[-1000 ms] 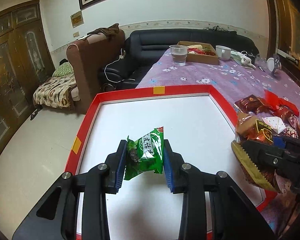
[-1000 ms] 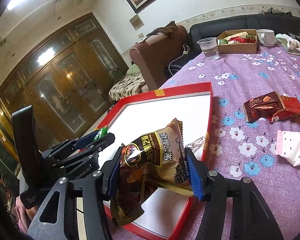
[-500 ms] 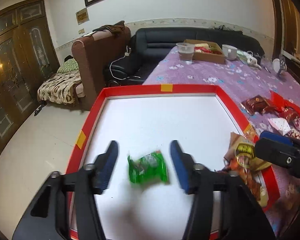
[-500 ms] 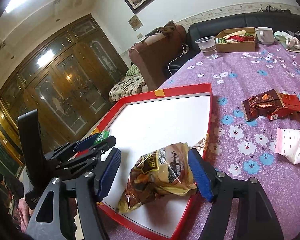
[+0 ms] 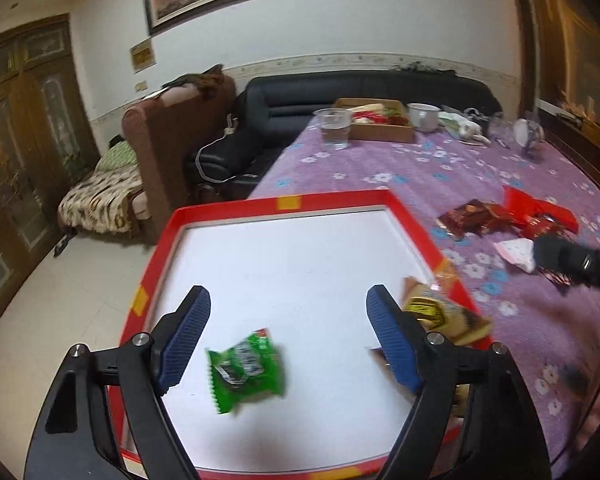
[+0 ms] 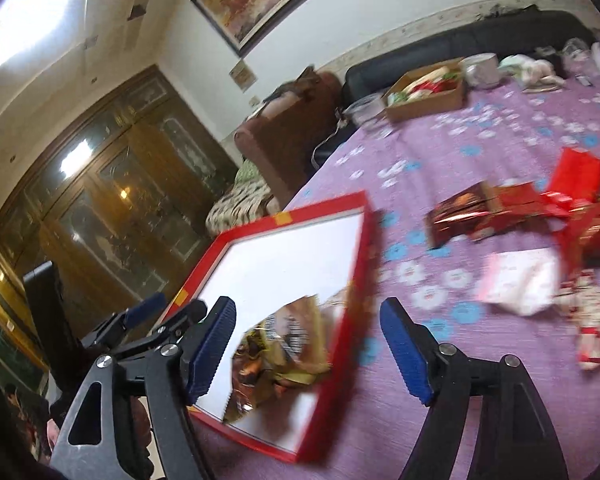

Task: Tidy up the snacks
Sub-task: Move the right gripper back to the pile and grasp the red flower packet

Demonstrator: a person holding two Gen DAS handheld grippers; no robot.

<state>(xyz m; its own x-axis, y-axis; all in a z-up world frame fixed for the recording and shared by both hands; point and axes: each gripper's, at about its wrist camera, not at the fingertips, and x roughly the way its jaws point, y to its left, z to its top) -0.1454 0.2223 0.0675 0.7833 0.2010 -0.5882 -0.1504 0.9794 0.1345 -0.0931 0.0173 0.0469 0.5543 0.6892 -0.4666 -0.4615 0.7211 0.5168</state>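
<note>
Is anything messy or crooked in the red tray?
A little. The brown snack bag lies crooked against the right rim of the red tray, one end seeming to ride up on it. The green snack packet lies tilted on the tray floor. Nothing looks spilled or torn.

Both wrist views look down close, sharing the red tray [image 5: 414, 222] [image 6: 364, 256]

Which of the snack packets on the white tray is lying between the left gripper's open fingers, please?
The green packet; the brown-and-gold packet lies by the tray's right rim.
</note>
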